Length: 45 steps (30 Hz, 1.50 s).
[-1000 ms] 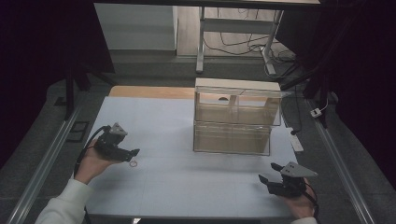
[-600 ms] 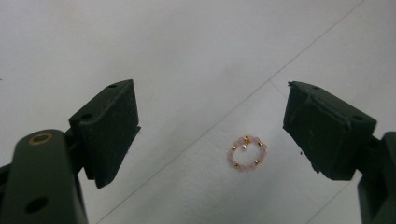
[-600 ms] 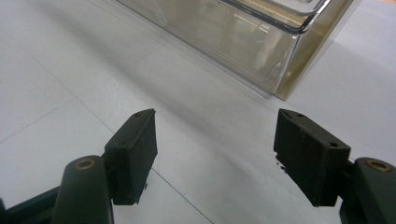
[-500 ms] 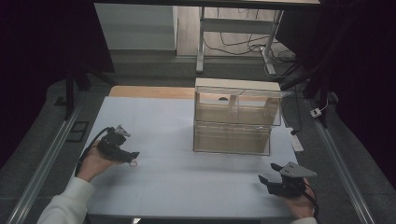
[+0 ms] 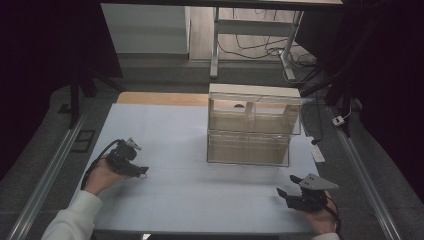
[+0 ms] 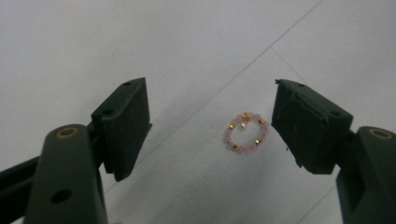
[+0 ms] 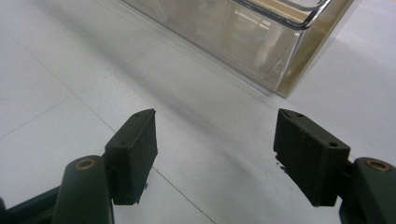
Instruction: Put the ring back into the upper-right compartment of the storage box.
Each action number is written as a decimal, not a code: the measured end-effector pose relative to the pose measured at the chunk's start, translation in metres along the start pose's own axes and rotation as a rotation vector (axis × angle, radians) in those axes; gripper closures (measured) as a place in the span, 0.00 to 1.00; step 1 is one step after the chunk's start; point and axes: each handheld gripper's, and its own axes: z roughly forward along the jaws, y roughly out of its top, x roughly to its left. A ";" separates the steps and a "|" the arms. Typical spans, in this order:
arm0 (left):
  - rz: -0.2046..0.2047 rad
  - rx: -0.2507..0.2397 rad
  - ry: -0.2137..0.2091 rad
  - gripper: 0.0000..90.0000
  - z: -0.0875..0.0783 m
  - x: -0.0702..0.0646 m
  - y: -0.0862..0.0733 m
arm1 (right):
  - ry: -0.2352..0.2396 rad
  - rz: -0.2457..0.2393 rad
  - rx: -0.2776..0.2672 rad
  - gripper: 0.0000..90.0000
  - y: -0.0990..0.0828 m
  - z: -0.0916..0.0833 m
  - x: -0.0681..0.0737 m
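Bracelet beads (image 5: 143, 175), as best I can make out from the high view, show as a tiny pale loop on the white table (image 5: 200, 200) just past the tip of the left gripper (image 5: 136, 170); it is too small there to be sure. The clear drawer box (image 5: 250, 132) stands well apart toward the table's far right, and the right gripper (image 5: 286, 196) rests near the front edge, close to nothing.

In the left gripper view the bracelet (image 6: 246, 133) is plain: a small ring of pink beads with gold spacers and a little pale charm, lying flat on the table. It sits between the spread jaws but close to the right-hand one. Being a near-round loop, it has no real long axis; the charm lies at the ring's far side, away from the camera.

To pick it up well, I would shift the gripper so the ring is centred, lower the tips until they brush the table, then close slowly so the beads do not skid out.

In the right gripper view the jaws stand wide apart over bare table, with the box's corner (image 7: 285, 60) ahead.
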 end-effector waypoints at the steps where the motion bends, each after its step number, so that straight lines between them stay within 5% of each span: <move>1: -0.002 0.002 -0.004 0.31 0.001 0.000 -0.001 | 0.001 0.000 0.000 0.34 0.000 0.000 0.000; 27: 0.029 0.062 -0.061 0.51 0.014 0.001 -0.005 | -0.005 0.001 0.007 0.34 -0.001 0.001 0.000; 45: 0.074 0.076 -0.089 0.76 0.018 -0.002 -0.003 | -0.006 -0.005 0.014 0.34 -0.001 0.002 0.000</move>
